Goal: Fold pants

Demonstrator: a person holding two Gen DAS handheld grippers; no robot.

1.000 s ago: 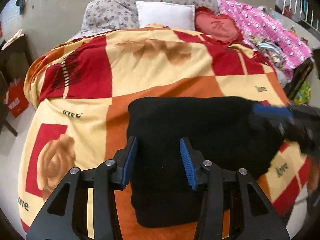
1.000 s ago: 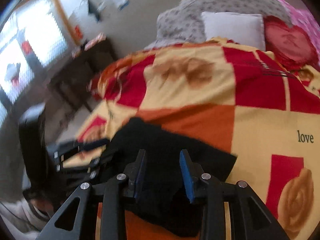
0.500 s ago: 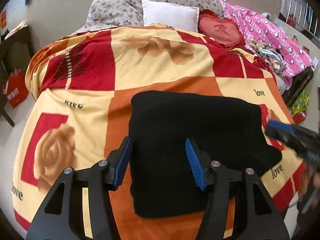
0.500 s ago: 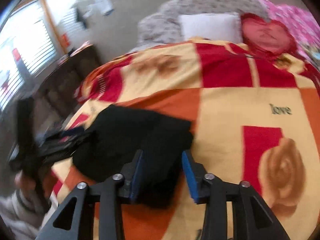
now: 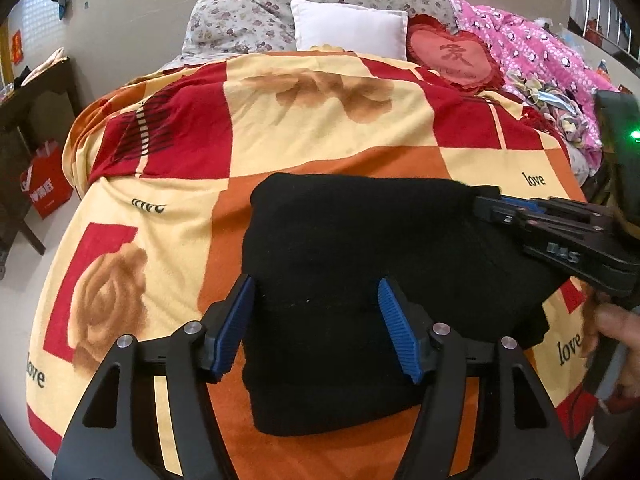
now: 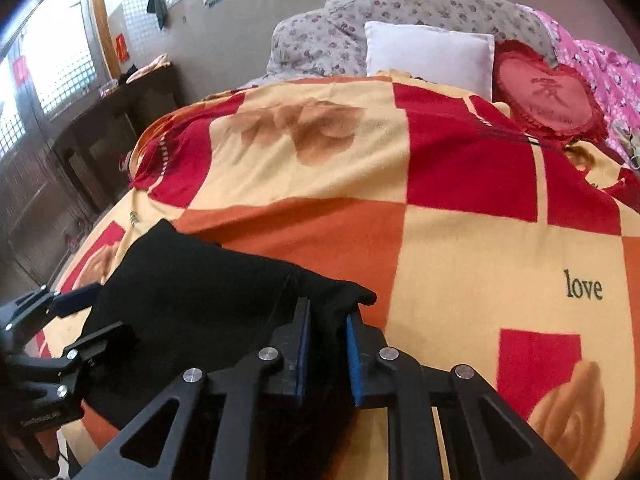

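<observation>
Left wrist view: the pants (image 5: 360,264) lie folded on the blanket (image 5: 320,120), below the pillow (image 5: 348,32). The left claw (image 5: 316,328) gapes wide above them, holding nothing.

Right wrist view: the right claw (image 6: 326,352) pinches the pants' corner nearest it. Probably a last fold, calling for a carry-over. The layers are indistinct in the black cloth.

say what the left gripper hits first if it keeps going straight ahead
Most likely the black pants: the open left gripper points right at the folded pile on the blanket, though its height above is unclear.
</observation>
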